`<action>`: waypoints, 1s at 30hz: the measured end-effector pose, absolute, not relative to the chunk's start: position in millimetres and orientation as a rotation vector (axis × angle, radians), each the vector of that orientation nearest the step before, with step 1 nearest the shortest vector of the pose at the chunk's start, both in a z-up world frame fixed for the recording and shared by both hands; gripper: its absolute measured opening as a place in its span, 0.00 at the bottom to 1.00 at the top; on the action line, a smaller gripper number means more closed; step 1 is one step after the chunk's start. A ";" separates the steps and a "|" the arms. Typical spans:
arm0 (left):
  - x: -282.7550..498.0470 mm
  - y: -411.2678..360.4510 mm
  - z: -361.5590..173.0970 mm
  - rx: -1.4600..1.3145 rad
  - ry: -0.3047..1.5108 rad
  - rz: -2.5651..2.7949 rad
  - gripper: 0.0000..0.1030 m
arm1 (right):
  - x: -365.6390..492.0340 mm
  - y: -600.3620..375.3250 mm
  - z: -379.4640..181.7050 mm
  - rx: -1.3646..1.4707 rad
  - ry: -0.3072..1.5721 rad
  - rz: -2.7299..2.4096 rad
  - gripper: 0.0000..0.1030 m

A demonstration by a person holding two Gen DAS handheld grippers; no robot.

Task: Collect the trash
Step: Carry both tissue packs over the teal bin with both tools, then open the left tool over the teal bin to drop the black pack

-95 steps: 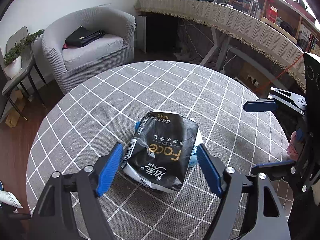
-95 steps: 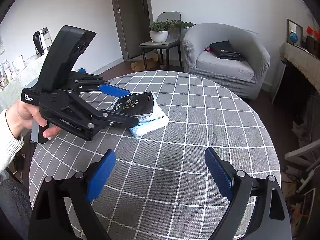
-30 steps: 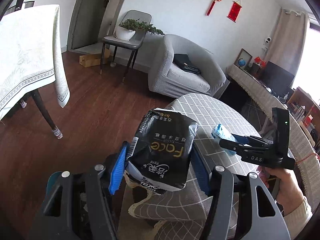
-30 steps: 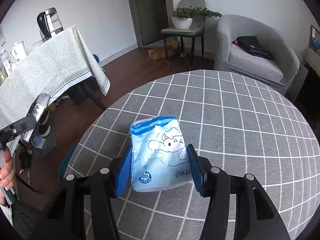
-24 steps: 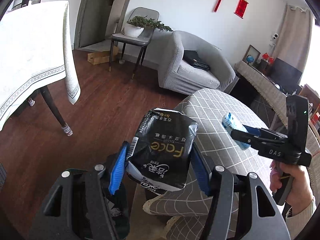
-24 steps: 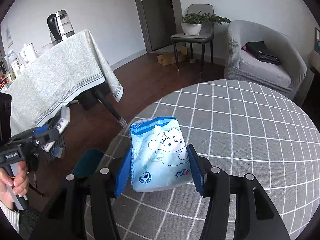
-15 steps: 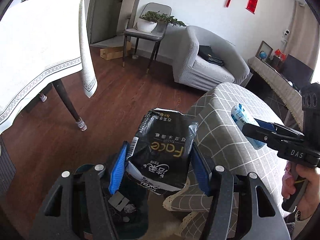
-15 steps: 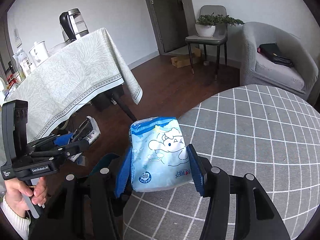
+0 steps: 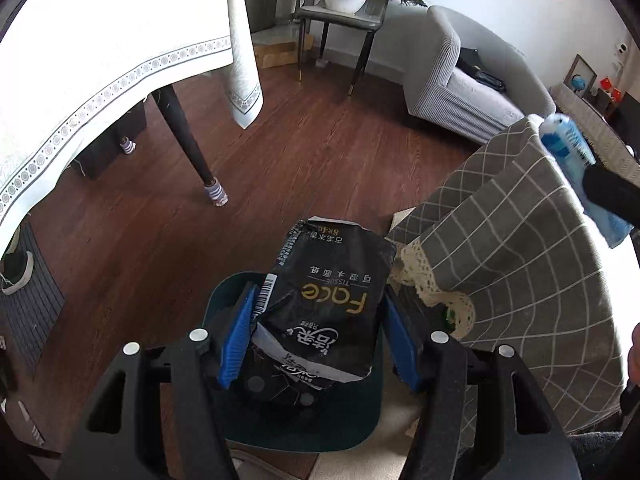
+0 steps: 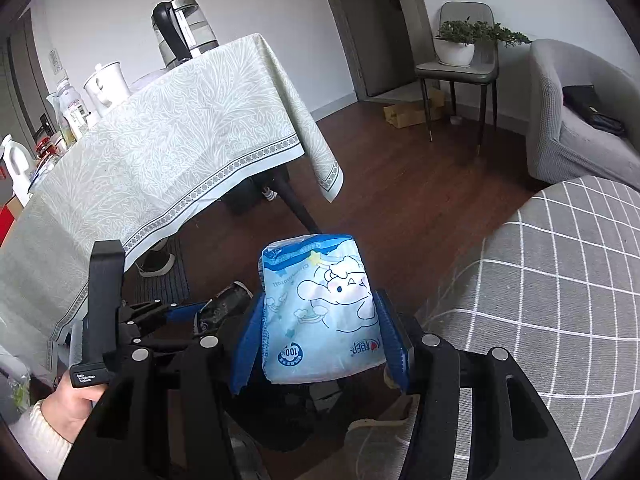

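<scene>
Since a second earlier, both grippers had swung off the checked round table (image 9: 520, 264) toward the floor. The left gripper (image 9: 318, 340) was clamped on the black tissue pack (image 9: 328, 300), poised over the dark green bin (image 9: 304, 424) for dropping. The right gripper (image 10: 320, 344) pinched the blue tissue pack (image 10: 320, 316) beside the table edge, presumably next.

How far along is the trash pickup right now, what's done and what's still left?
Done: both wrappers are picked up. In hand: the left gripper clamps the black tissue pack right over the dark green bin; the right gripper clamps the blue tissue pack, past the edge of the checked round table. Left: dropping both into the bin; neither is released yet.
</scene>
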State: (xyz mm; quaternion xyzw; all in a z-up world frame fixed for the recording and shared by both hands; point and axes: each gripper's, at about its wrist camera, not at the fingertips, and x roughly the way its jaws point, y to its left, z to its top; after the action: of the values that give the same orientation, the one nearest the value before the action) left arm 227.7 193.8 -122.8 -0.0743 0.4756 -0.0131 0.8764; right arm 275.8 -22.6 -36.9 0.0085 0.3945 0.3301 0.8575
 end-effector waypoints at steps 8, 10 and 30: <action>224.1 202.1 -150.8 -0.129 1.101 -0.025 0.61 | 273.1 2.8 -45.0 -0.009 0.854 0.730 0.53; 224.2 200.2 -155.0 -0.115 1.123 -0.032 0.61 | 273.6 7.0 -47.1 -0.013 0.862 0.735 0.53; 213.6 218.2 -175.9 -0.090 1.212 -0.027 0.72 | 274.4 43.1 -60.6 -0.041 0.910 0.765 0.53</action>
State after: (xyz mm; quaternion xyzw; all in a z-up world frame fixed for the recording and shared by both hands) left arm 213.6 218.2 -175.9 -0.0425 0.5692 -0.0127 0.8210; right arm 274.4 43.1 -60.6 -0.0194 0.4285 0.3603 0.8284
